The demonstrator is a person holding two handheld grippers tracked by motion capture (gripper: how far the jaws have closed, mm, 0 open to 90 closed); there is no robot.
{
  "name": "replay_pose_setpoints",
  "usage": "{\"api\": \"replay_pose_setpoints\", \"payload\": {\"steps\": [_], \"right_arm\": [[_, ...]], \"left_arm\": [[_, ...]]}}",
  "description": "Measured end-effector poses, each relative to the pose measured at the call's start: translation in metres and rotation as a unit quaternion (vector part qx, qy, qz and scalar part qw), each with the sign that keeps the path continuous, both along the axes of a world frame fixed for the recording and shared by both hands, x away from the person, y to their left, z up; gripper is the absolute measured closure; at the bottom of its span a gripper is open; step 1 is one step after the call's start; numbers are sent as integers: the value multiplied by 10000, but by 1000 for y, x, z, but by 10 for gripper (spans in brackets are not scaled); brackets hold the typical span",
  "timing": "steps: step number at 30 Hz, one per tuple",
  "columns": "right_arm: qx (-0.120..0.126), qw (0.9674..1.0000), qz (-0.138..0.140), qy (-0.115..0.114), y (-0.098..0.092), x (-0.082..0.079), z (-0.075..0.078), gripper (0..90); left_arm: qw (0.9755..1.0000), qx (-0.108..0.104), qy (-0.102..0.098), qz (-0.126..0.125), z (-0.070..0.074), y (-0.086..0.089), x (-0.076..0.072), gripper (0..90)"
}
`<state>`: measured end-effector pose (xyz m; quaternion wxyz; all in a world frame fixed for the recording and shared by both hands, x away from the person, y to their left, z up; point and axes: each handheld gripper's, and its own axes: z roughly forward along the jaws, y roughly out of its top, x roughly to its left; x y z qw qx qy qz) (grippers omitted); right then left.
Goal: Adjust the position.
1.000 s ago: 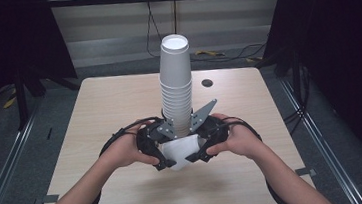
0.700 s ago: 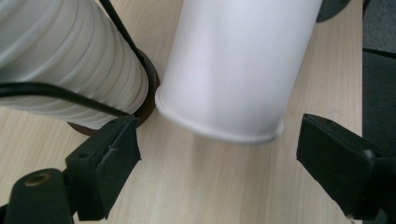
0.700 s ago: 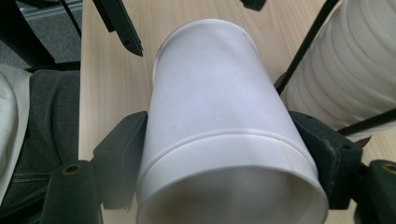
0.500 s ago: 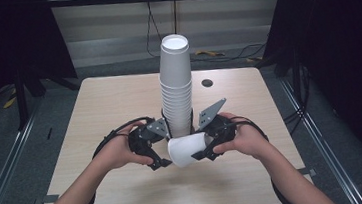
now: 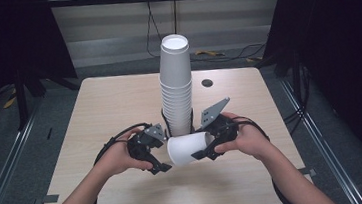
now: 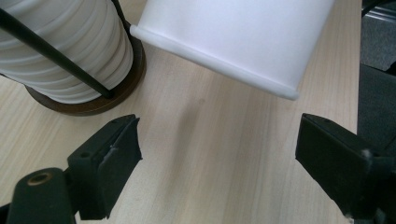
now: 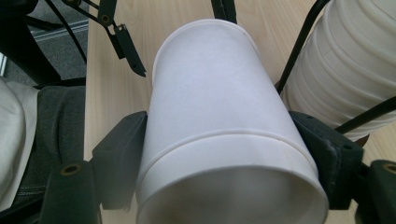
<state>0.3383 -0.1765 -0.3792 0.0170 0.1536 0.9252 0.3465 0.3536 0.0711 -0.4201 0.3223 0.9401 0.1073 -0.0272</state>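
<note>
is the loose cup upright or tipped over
Tipped: the cup lies sideways in the right gripper, its jaws clamped on both sides.

White paper cup [image 5: 189, 148] at lower middle. White stack of cups [image 5: 176, 87] in the centre, on a dark brown base [image 6: 100, 100]. Light tan table [image 5: 109, 109] with fine wood lines. Black grippers, left [image 5: 158, 160] and right [image 5: 204, 150].

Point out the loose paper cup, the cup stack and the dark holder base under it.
loose paper cup [image 5: 189, 148], high view, on its side wall.
cup stack [image 5: 176, 90], high view, on the ribbed rims midway up.
holder base [image 6: 100, 101], left gripper view, on its brown rim at the table.
</note>
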Motion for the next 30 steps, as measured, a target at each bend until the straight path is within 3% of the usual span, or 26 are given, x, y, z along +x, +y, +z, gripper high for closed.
{"api": "replay_pose_setpoints", "payload": {"steps": [5,15,30], "right_arm": [[88,10000,-42,20,-1,0,-1,235],[153,9999,-32,69,-1,0,-3,235],[236,9997,48,66,5,-1,0,233]], "left_arm": [[9997,-183,132,9,-4,1,0,136],[9997,-208,153,-48,-9,-2,2,148],[9990,-413,149,-36,-7,-9,1,150]]}}
